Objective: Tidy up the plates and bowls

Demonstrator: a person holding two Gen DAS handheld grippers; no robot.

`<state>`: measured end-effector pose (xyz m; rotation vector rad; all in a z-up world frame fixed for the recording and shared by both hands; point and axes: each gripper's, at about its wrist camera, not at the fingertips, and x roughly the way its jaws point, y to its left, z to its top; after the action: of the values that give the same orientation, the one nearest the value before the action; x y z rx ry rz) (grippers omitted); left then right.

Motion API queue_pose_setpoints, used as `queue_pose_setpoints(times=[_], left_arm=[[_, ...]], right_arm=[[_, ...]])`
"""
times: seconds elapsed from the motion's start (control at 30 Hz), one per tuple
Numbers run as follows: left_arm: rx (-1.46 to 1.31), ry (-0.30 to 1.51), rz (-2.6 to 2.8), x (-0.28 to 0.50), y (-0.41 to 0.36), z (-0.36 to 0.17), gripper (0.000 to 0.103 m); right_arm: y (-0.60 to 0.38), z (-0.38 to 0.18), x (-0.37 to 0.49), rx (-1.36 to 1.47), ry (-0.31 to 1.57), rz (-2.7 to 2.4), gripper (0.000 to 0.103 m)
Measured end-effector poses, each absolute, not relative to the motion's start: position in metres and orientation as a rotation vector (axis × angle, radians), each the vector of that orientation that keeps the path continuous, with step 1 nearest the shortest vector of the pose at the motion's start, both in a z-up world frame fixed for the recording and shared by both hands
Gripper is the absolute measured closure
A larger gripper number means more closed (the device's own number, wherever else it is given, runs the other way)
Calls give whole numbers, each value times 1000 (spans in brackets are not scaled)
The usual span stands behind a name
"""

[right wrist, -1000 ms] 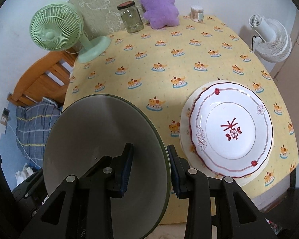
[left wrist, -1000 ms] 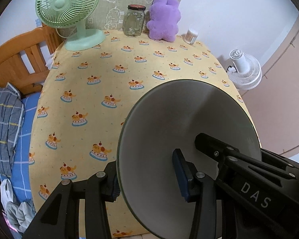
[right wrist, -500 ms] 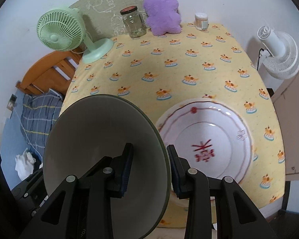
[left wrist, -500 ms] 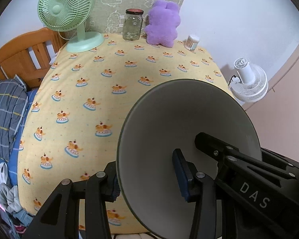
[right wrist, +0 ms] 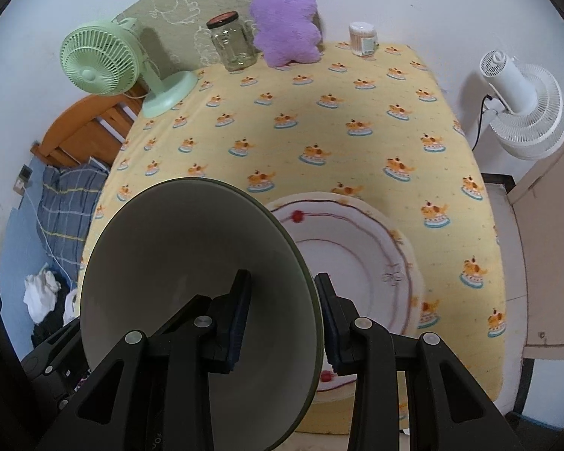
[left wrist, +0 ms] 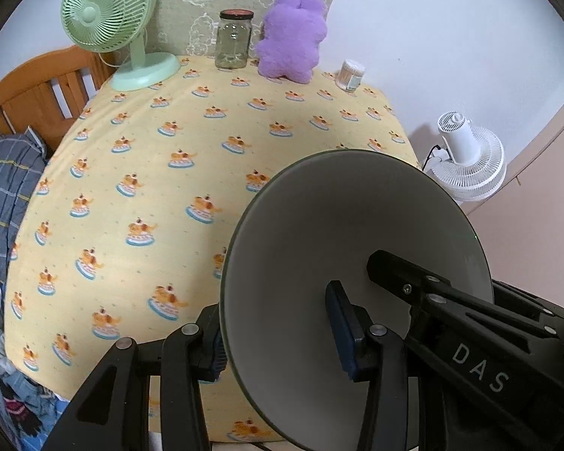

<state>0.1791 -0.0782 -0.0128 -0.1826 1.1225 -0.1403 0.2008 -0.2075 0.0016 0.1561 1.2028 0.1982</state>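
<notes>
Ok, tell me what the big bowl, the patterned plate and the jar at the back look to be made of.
Bowl: likely glazed ceramic or stoneware; smooth grey inside with a soft sheen and a thin dark green rim. Melamine can't be ruled out.
Plate: probably glazed porcelain; glossy white with red line decoration, though blurred.
Jar: clear glass, since you see through it and it glints; its dark lid with a reddish top could be metal.

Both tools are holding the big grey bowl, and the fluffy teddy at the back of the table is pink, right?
Not quite. The teddy is purple, not pink; the left wrist view shows it clearly. The rest holds: the left tool and the right tool both grip the grey bowl by its rim.
</notes>
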Motion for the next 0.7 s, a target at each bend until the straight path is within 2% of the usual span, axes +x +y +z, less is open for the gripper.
queue_pose_setpoints(times=[0.7], left_arm=[[-221, 1249, -90, 198, -112, -59, 59]], right_arm=[[-241, -51, 226, 154, 1334, 219, 64]])
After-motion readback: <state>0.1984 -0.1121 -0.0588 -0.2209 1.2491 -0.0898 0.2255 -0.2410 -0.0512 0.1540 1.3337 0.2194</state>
